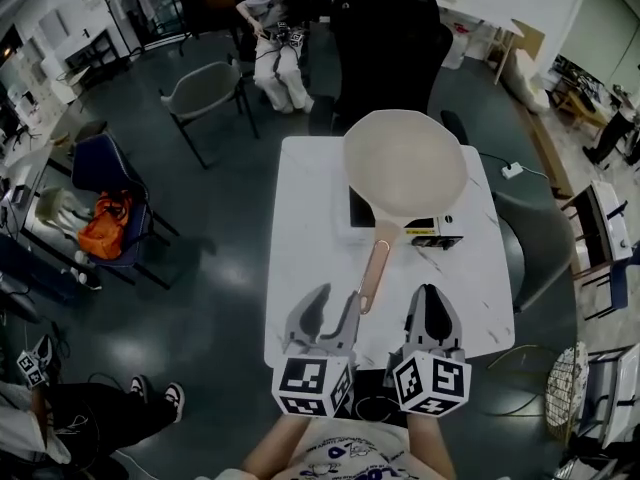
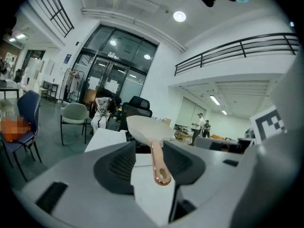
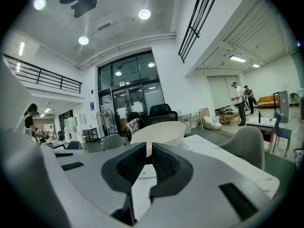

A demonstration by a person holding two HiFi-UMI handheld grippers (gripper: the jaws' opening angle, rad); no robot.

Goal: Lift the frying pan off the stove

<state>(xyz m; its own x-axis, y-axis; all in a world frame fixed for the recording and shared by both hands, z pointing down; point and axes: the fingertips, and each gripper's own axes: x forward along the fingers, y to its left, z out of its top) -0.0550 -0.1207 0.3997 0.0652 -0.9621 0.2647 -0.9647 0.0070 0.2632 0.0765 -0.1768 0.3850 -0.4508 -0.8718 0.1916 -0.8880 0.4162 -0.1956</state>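
Observation:
A cream frying pan sits over a small stove on the white table. Its copper handle points toward me. My left gripper is at the handle's end with its jaws partly apart. In the left gripper view the handle's tip lies between the jaws of the left gripper, close against the right pad, with a strip of table showing on its left. My right gripper hovers over the near table edge, to the right of the handle. Seen in its own view, the right gripper is shut on nothing and faces the pan.
A black office chair stands behind the table and a grey chair at its right. At the far left are another grey chair, a seated person and a blue chair with an orange bag.

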